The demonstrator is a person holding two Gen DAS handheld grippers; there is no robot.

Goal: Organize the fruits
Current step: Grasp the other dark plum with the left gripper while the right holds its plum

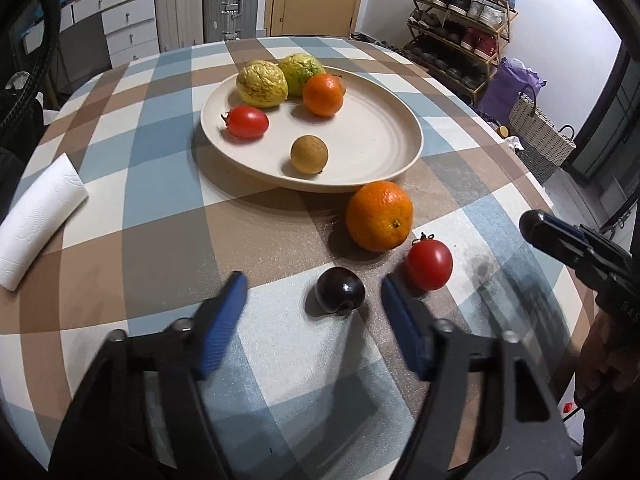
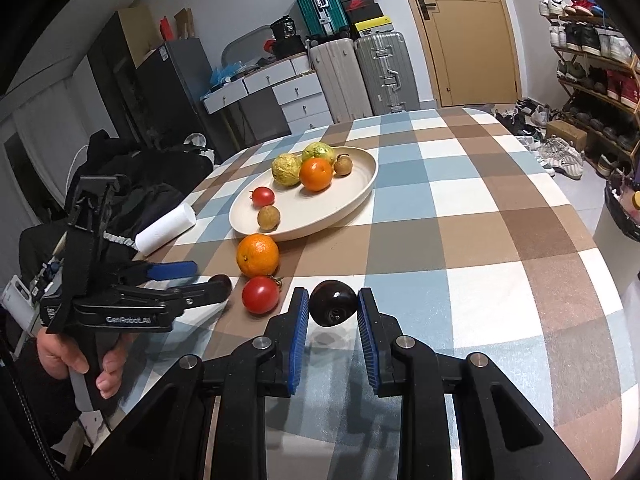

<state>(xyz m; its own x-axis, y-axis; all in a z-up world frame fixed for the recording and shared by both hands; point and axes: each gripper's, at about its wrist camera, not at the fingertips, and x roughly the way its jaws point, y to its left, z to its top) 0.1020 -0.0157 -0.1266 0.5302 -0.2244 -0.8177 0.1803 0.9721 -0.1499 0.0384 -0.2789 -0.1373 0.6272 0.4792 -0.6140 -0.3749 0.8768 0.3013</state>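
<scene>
A cream plate [image 1: 372, 140] [image 2: 360, 184] holds two yellow-green fruits, a small orange [image 1: 322, 94], a red tomato [image 1: 247, 121] and a brown longan [image 1: 309, 154]. On the cloth in front lie a big orange [image 1: 379, 216] [image 2: 257, 255], a red tomato [image 1: 429, 264] [image 2: 260, 294] and a dark plum [image 1: 340, 290]. My left gripper [image 1: 314, 292] is open, its fingers on either side of that plum, apart from it. My right gripper [image 2: 333, 306] is shut on another dark plum [image 2: 333, 304], held just above the table. The left gripper also shows in the right wrist view [image 2: 200, 276].
A white paper towel roll [image 1: 36, 220] [image 2: 166, 229] lies at the table's left edge. The round table has a checked cloth [image 1: 160, 208]. Suitcases, drawers, a door and a shoe rack [image 1: 460, 28] stand beyond the table.
</scene>
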